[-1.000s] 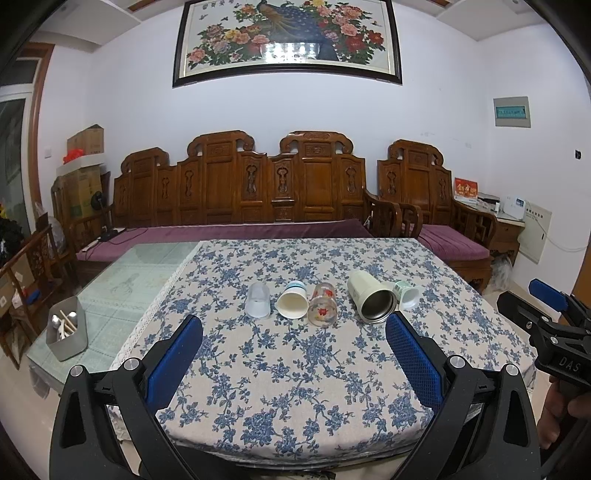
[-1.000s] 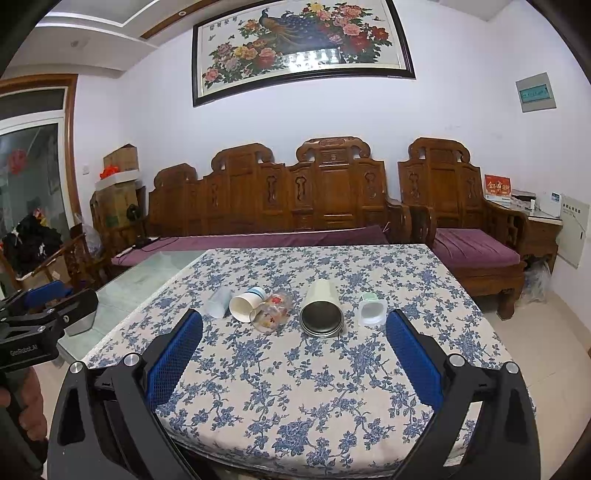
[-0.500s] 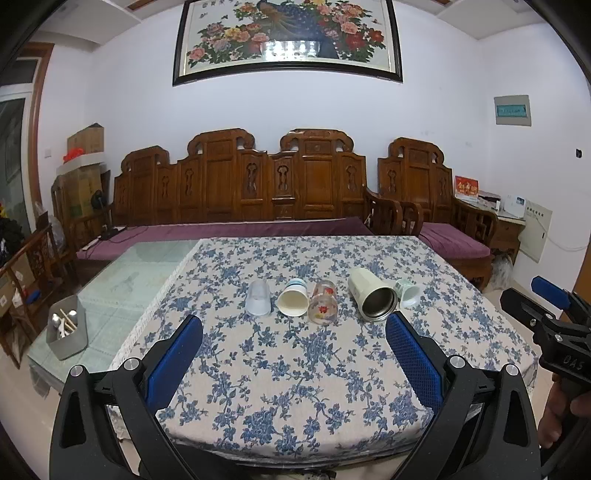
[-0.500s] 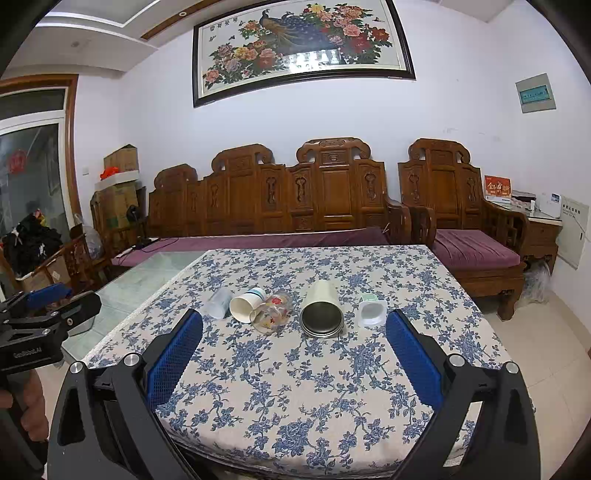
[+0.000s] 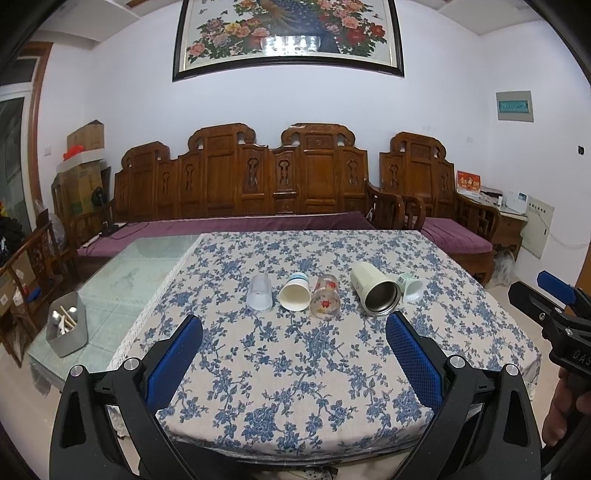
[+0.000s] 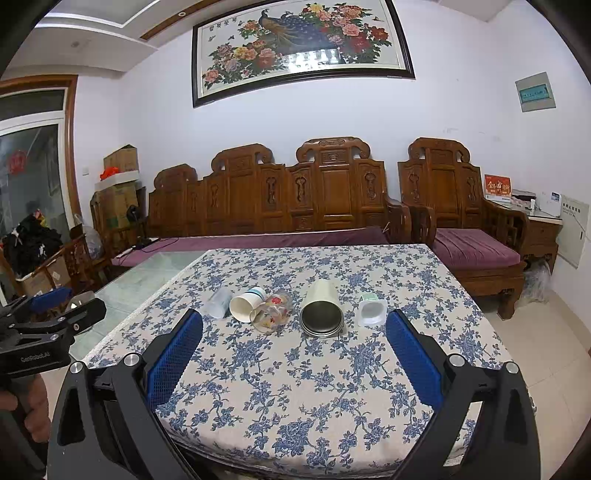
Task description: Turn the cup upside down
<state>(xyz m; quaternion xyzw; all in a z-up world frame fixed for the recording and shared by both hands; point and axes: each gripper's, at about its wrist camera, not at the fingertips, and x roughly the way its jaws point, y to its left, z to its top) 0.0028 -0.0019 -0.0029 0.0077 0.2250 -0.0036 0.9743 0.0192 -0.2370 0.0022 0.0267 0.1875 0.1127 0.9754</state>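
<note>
- Across the middle of both frames, on the floral tablecloth (image 5: 295, 369), lies a row of five cups: a frosted plastic cup (image 5: 259, 294), a paper cup (image 5: 294, 291), a flower-printed glass (image 5: 325, 298), a steel-lined tumbler (image 5: 375, 290) and a small white-and-green cup (image 5: 410, 286).
- Four of them lie on their sides with mouths toward the cameras; the frosted plastic cup looks mouth-down in the left wrist view, yet seems to lie on its side in the right wrist view, so I cannot tell which.
- Which cup the task means is not clear; nothing is held, so by my reading the flip has not begun and reach, grasp and turn-over all remain.
- At the bottom of the left wrist view, the left gripper (image 5: 294, 356) is spread wide, its blue pads empty and well short of the row.
- At the bottom of the right wrist view, the right gripper (image 6: 294, 356) is likewise spread wide and holds nothing.
- Only the left wrist view shows a grey utensil box (image 5: 67, 328) on the bare glass table (image 5: 122, 280) at mid-left.
- Only the right wrist view looks straight into the tumbler and the square mouth of the small cup.
- Behind the table in both frames stand a carved wooden sofa (image 5: 258, 181) and a peacock painting (image 5: 288, 33) at top centre.
</note>
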